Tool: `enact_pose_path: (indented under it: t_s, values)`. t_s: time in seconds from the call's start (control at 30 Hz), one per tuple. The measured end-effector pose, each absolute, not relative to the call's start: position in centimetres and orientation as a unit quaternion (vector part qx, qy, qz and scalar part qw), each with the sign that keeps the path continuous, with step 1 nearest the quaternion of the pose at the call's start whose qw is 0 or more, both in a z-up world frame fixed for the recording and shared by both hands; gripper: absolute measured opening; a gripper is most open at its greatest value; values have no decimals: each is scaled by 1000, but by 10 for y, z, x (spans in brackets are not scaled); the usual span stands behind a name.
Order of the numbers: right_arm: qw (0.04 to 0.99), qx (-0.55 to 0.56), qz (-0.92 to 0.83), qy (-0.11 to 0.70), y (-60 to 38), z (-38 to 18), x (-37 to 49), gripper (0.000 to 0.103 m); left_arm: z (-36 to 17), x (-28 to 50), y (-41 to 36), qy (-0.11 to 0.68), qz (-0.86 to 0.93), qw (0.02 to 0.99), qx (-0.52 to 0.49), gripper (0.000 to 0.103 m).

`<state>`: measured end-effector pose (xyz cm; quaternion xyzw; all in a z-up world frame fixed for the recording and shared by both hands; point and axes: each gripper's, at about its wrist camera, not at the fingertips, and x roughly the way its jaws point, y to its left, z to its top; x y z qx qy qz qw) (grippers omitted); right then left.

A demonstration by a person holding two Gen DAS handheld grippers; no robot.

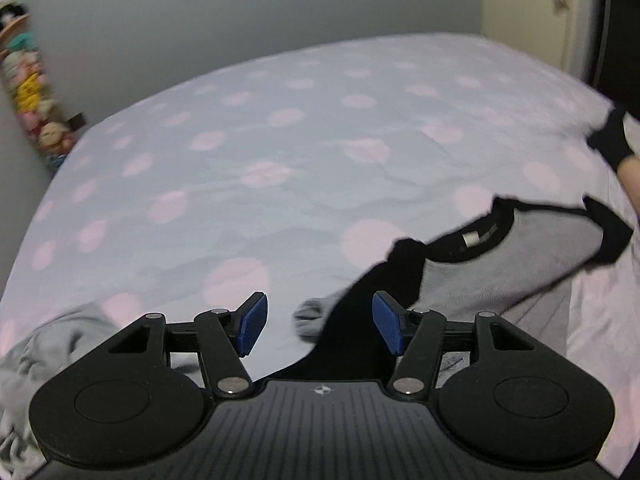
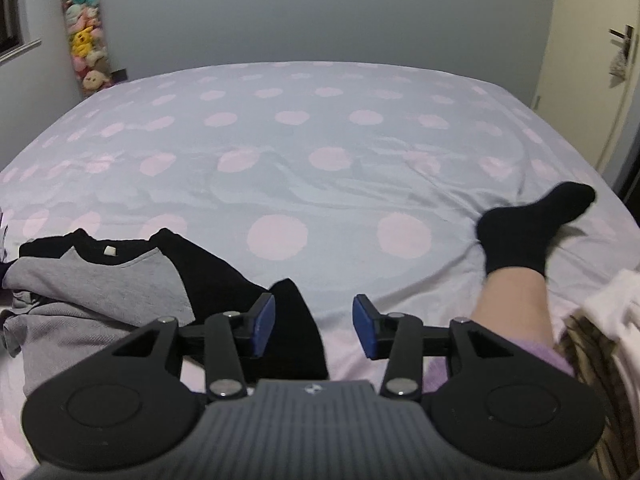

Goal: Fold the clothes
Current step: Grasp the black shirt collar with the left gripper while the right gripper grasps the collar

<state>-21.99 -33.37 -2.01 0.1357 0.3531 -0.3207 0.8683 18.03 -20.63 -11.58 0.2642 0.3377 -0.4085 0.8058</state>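
Note:
A grey shirt [image 1: 500,264] with black collar and black sleeves lies crumpled on the dotted bed sheet [image 1: 280,160], at the right of the left wrist view. My left gripper [image 1: 320,322] hovers over one black sleeve [image 1: 360,320]; its blue pads stand apart and touch nothing. In the right wrist view the same shirt [image 2: 100,280] lies at the lower left. Its other black sleeve [image 2: 296,320] reaches in between the spread pads of my right gripper [image 2: 314,326], which do not press on it.
A person's bare leg in a black sock [image 2: 532,232] rests on the bed to the right. Striped and white cloth [image 2: 600,320] is piled at the right edge. More grey fabric [image 1: 40,352] lies lower left. Stuffed toys [image 2: 86,48] hang in the far left corner.

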Motion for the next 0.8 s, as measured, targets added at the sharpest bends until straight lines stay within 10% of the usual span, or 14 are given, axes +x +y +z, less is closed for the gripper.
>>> enact_pose_path:
  t_s: [0.63, 0.73, 0.8]
  values:
    - [885, 99, -179, 418, -362, -105, -87, 49, -192, 207, -259, 381, -446, 765, 267, 39]
    - [882, 135, -171, 418, -363, -114, -92, 36, -191, 206, -256, 386, -453, 764, 251, 22]
    - [885, 135, -157, 417, -358, -112, -95, 6, -189, 202, -256, 381, -454, 766, 248, 6]
